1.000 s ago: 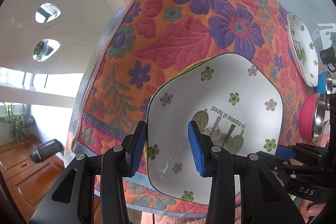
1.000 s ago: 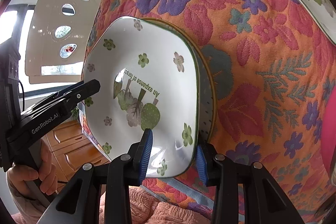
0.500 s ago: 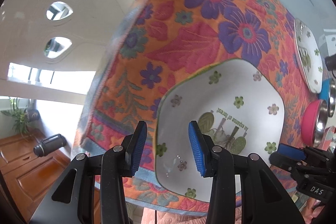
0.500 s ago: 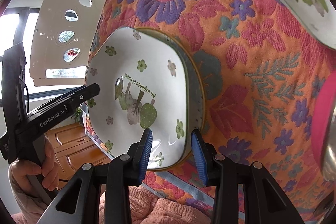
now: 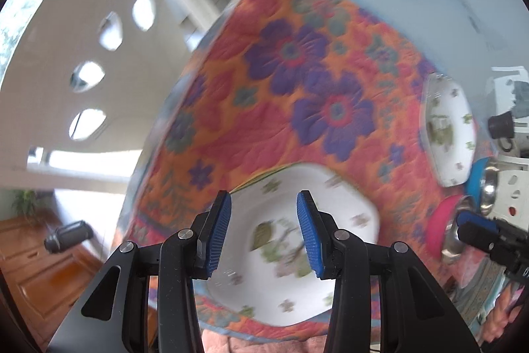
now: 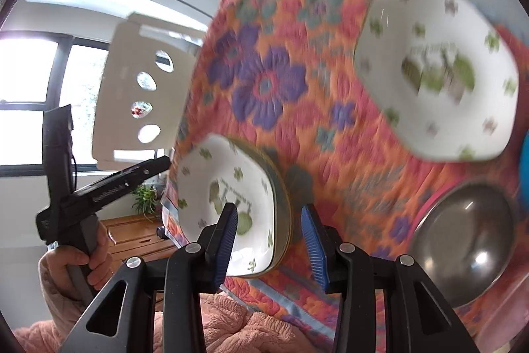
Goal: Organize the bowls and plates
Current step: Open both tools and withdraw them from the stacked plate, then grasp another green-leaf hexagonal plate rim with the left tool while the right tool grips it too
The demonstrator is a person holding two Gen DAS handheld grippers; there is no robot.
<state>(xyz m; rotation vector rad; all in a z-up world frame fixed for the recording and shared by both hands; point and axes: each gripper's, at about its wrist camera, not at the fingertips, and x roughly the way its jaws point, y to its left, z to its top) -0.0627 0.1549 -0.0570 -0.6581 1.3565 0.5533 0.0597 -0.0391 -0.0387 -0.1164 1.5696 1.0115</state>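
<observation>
Floral plate (image 5: 291,253) below empty hand-held gripper (image 5: 263,234)

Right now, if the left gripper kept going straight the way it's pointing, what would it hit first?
Most likely the white plate lying on the tablecloth: it sits straight ahead of the left gripper, whose jaws stand apart with nothing between them. The picture is blurred, so depth is hard to judge.

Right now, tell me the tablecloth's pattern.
Orange tablecloth with big purple flowers and pink leaves; clearest in the left wrist view.
</observation>
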